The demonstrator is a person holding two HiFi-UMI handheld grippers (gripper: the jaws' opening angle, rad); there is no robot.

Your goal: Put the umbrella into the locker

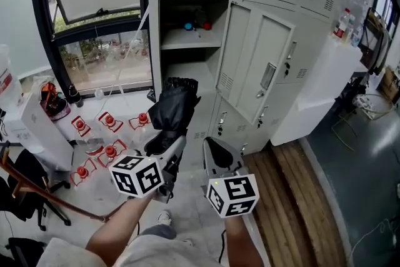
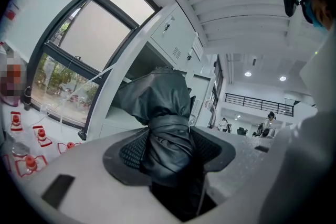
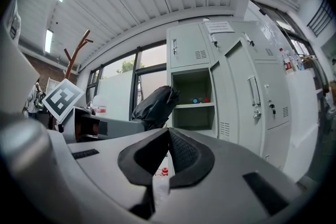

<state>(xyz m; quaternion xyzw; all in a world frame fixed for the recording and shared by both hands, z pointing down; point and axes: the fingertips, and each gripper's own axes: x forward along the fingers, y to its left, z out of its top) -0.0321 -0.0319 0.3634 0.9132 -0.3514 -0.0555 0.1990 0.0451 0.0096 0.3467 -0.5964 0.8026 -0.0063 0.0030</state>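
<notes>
A folded black umbrella [image 1: 174, 110] [image 2: 164, 128] sticks out level from my left gripper [image 1: 166, 146] [image 2: 169, 150], whose pads are shut on its strapped middle. Its bunched end points toward the open locker compartment [image 1: 187, 56] [image 3: 195, 110], still short of it. The grey locker door [image 1: 259, 69] stands swung open to the right. My right gripper [image 1: 220, 158] [image 3: 168, 135] hangs beside the left one, shut with nothing in it. From the right gripper view, the umbrella [image 3: 155, 105] shows left of the open compartment.
A shelf [image 1: 190, 39] inside the locker carries small blue and red things. Red-capped items [image 1: 107, 134] litter the floor by the window. A white box [image 1: 37, 131] and a wooden stand [image 1: 37, 191] are at left; a white counter [image 1: 325, 81] with bottles is at right.
</notes>
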